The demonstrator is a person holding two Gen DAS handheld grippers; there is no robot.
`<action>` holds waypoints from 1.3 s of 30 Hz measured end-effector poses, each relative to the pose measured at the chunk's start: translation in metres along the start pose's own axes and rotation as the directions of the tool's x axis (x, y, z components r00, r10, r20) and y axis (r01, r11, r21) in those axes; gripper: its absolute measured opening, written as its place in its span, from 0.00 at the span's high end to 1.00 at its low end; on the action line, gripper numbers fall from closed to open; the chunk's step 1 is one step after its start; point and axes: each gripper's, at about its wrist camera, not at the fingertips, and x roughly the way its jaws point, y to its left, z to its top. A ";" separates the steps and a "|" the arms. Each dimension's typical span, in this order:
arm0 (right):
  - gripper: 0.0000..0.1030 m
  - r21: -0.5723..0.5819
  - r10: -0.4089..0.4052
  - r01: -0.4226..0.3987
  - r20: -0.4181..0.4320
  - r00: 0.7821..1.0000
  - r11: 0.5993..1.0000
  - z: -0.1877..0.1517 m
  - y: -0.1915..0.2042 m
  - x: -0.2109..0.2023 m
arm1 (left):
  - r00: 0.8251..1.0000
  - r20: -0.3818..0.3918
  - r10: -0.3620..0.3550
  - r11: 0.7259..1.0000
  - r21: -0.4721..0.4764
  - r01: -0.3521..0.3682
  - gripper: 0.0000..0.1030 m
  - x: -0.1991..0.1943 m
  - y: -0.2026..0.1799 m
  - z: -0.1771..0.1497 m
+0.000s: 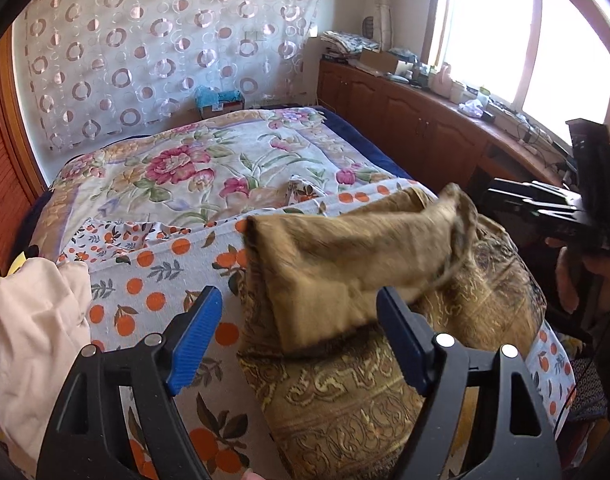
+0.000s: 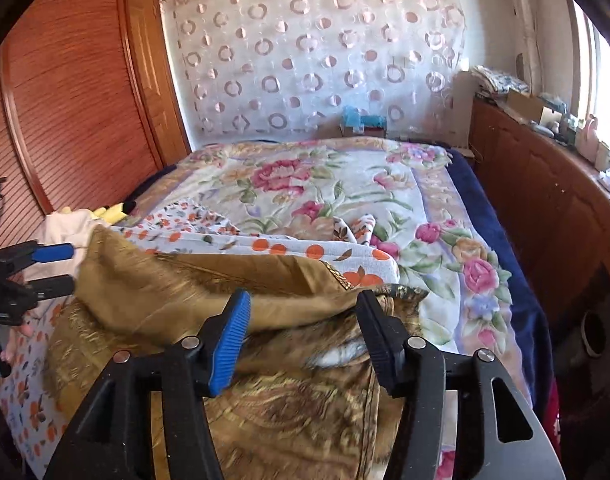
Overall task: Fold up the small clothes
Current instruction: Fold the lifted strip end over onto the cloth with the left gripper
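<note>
Jaws of the left gripper (image 1: 297, 336) stand apart and hold nothing, with the folded edge of the gold cloth (image 1: 345, 264) lying between them on the orange-print sheet (image 1: 157, 276). From the right wrist, the right gripper (image 2: 303, 338) is also released above the same cloth. I think the flap should settle flat, edges matched, before pressing the crease.

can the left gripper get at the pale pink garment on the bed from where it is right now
Probably yes. The left gripper is open with nothing between its pads, and the pale pink garment lies uncovered on the orange-print sheet just to its left. The brown patterned cloth lies on the other side, out of the way.
</note>
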 end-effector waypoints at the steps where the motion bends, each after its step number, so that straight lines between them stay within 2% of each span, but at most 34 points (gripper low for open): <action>1: 0.43 -0.009 0.017 -0.017 -0.009 1.000 1.000 -0.004 0.003 -0.002 | 1.000 -0.003 -0.003 1.000 0.004 0.003 0.22 -0.001 -0.001 -0.002; 3: 0.42 -0.036 0.051 -0.053 -0.050 0.997 0.998 -0.012 0.010 0.000 | 1.000 -0.006 -0.008 1.000 0.005 0.008 0.22 -0.004 -0.001 -0.006; 6: 0.42 -0.099 0.067 -0.084 -0.163 0.984 0.992 -0.021 0.021 0.023 | 0.999 -0.038 -0.010 1.000 0.004 0.010 0.22 0.002 0.002 -0.016; 9: 0.42 -0.192 0.021 -0.072 -0.256 0.966 0.979 -0.022 0.030 0.056 | 0.997 -0.082 0.001 1.000 -0.006 -0.002 0.22 0.013 0.009 -0.023; 11: 0.42 -0.236 -0.028 -0.042 -0.285 0.958 0.971 -0.016 0.030 0.074 | 0.994 -0.111 -0.008 1.000 -0.017 0.007 0.22 0.021 0.014 -0.028; 16: 0.42 -0.303 -0.116 0.039 -0.242 0.963 0.952 0.019 0.022 0.102 | 0.990 -0.143 0.010 1.000 -0.008 -0.012 0.22 0.037 0.020 -0.025; 23: 0.42 -0.312 -0.159 0.090 -0.204 0.966 0.946 0.056 0.015 0.141 | 0.990 -0.138 0.019 1.000 -0.004 -0.020 0.22 0.065 0.026 0.007; 30: 0.42 -0.236 -0.197 0.157 -0.155 0.968 0.959 0.049 0.018 0.146 | 0.992 -0.129 0.001 0.996 -0.090 -0.013 0.22 0.089 0.048 0.031; 33: 0.42 -0.215 -0.208 0.173 -0.150 0.967 0.961 0.050 0.014 0.144 | 0.991 -0.127 0.052 0.993 -0.095 -0.064 0.22 0.099 0.057 0.040; 36: 0.42 -0.184 -0.198 0.174 -0.122 0.973 0.967 0.051 0.006 0.133 | 0.984 -0.153 0.085 0.990 -0.099 -0.101 0.22 0.110 0.068 0.042; 39: 0.42 -0.142 -0.153 0.134 -0.133 0.979 0.981 0.045 -0.007 0.118 | 0.987 -0.151 0.061 0.990 -0.114 -0.078 0.22 0.108 0.071 0.039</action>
